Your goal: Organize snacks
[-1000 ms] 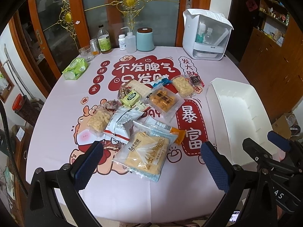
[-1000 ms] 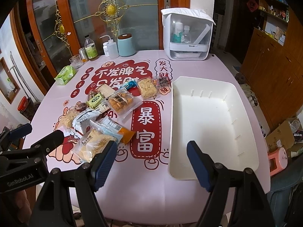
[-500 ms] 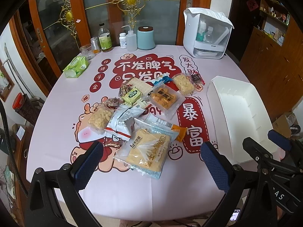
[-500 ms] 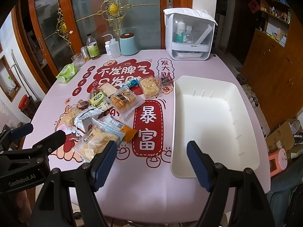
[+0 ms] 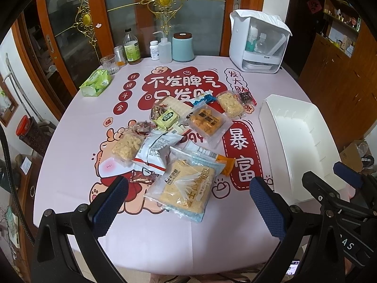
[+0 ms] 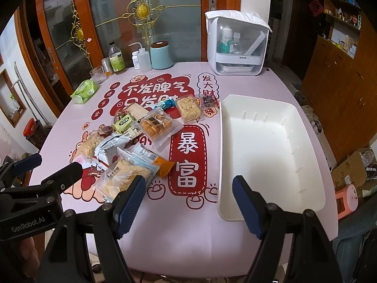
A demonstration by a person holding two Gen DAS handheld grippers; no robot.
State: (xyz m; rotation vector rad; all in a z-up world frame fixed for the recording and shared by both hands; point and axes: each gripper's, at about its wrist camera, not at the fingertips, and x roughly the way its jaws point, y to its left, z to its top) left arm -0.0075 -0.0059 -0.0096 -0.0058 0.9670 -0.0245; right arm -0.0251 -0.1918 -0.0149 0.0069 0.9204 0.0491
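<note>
The snack packets [image 5: 179, 139] lie heaped mid-table on the printed tablecloth [image 5: 94, 212], just left of the empty white bin [image 6: 266, 146], probably their destination. The large cracker pack [image 5: 186, 186] sits nearest the left gripper [image 5: 188, 202], spread wide, holding nothing. The right gripper [image 6: 188, 202] hangs equally spread over bare cloth beside the bin's near rim.

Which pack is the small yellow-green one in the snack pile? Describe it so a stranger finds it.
On the pink printed tablecloth, left of the white plastic bin, lies the snack pile. At its far-left side sits the small yellow-green foil packet, beside the clear pack of orange cakes. It is the only green wrapper in the pile.
</note>
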